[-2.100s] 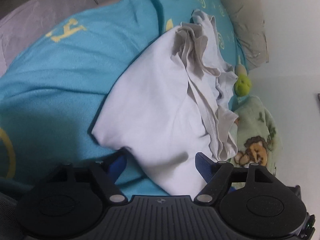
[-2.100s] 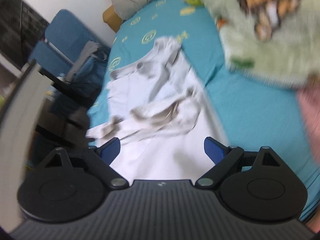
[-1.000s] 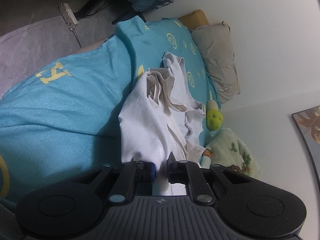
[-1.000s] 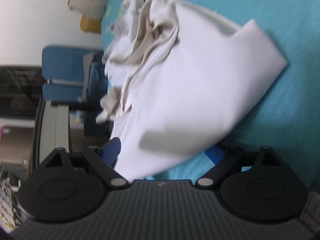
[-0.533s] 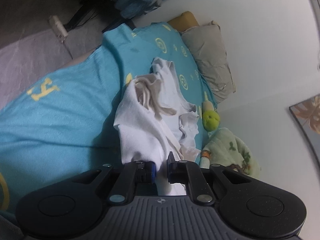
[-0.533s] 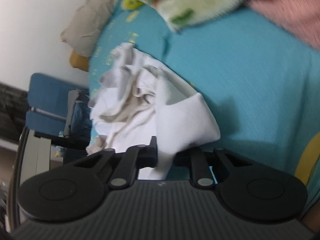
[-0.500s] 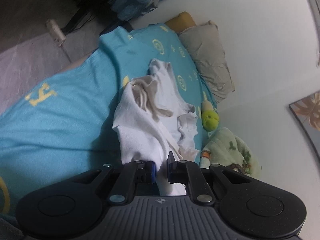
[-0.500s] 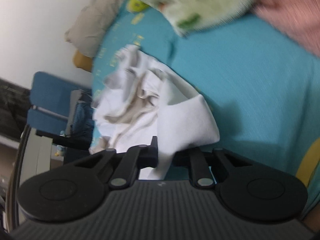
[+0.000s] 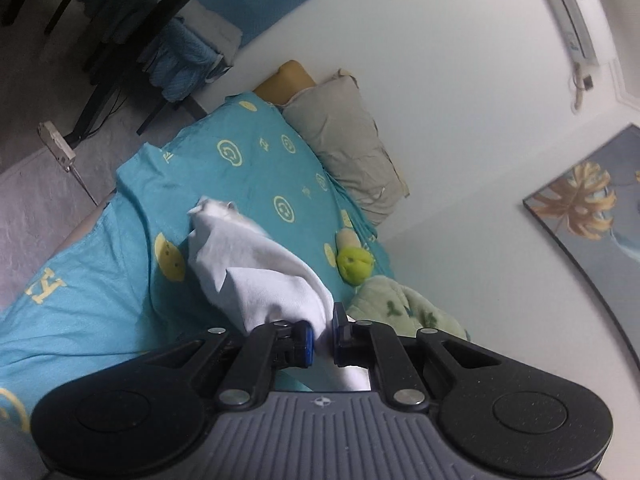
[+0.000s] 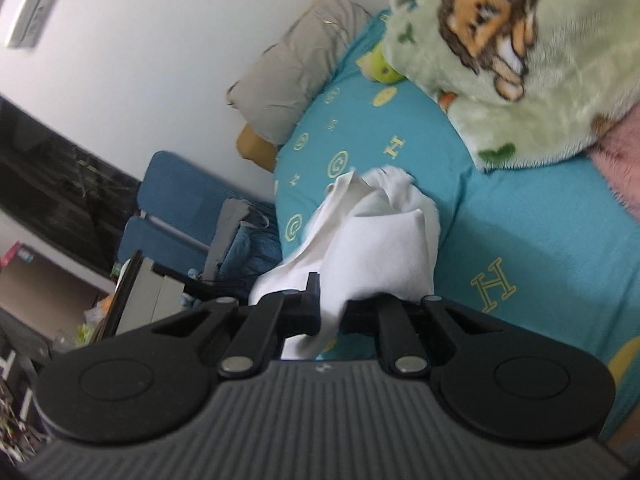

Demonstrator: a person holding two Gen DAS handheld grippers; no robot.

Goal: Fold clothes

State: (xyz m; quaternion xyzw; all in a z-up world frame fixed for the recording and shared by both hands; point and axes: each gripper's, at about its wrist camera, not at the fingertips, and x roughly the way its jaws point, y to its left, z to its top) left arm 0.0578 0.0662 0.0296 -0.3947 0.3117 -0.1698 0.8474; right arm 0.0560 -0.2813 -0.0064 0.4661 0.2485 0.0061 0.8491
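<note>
Both jaws clamped on a lifted white garment above the bed

The left gripper (image 9: 321, 339) pinches one bunch of the white garment (image 9: 256, 276) between its jaws, and the right gripper (image 10: 333, 314) clamps another part. From each grip the cloth runs forward, sagging in loose folds, its far end trailing on the teal bed sheet (image 9: 100, 292). It looks light, soft and limp, likely to slump wherever unsupported, so edges or corners seem the best hold. A green blanket (image 10: 520, 52) lies beyond.

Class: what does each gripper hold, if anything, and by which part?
Both the left gripper and right gripper pinch the white garment at its near edge.
</note>
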